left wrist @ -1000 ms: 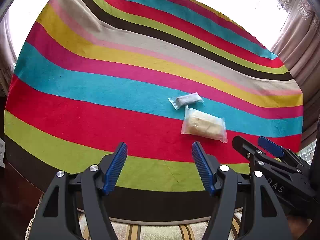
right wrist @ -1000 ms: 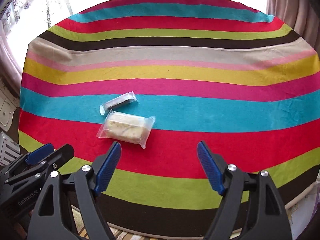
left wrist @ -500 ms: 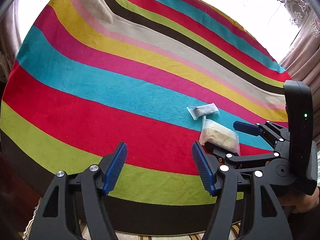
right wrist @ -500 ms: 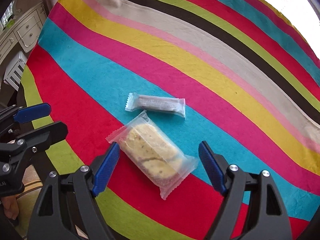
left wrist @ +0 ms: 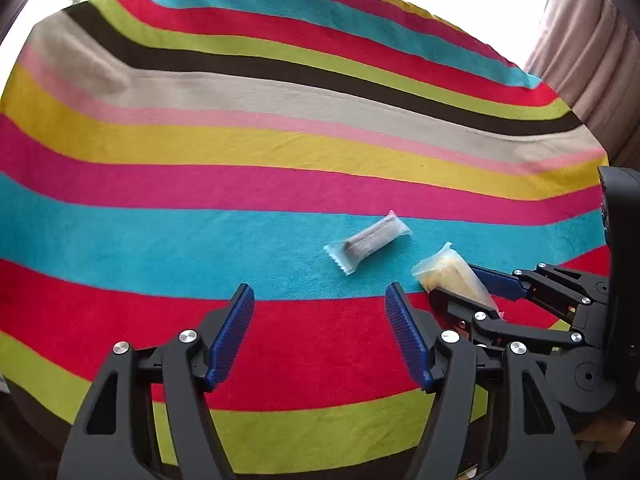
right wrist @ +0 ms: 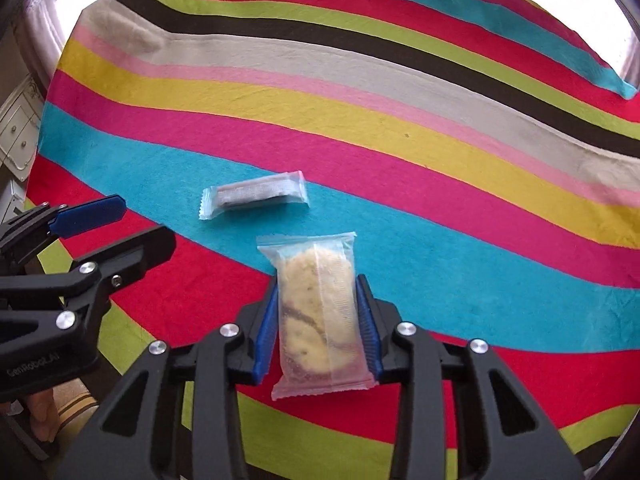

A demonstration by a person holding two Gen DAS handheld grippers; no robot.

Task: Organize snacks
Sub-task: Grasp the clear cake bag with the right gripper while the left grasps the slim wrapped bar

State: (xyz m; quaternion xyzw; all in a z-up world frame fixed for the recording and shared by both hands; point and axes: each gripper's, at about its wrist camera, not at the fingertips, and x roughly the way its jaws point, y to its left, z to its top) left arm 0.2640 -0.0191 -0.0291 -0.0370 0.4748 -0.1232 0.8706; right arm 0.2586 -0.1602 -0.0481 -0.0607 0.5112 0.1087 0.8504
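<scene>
A clear-wrapped yellow cake roll (right wrist: 318, 312) sits between the blue pads of my right gripper (right wrist: 318, 320), which is shut on it just above the striped cloth; it also shows in the left wrist view (left wrist: 452, 276). A small dark bar in a clear wrapper (right wrist: 254, 195) lies on the cyan stripe just beyond it, and shows in the left wrist view (left wrist: 370, 246). My left gripper (left wrist: 320, 340) is open and empty, low over the red stripe, to the left of both snacks; it shows at the left of the right wrist view (right wrist: 116, 226).
A striped cloth (left wrist: 200, 152) covers the whole table. Beige curtains (left wrist: 592, 56) hang at the far right. A white drawer cabinet (right wrist: 16, 136) stands beyond the table's left edge.
My right gripper moved in and closed on the cake roll, which was lying free between its open fingers half a second ago. My left gripper stayed open and swung its view rightward.
</scene>
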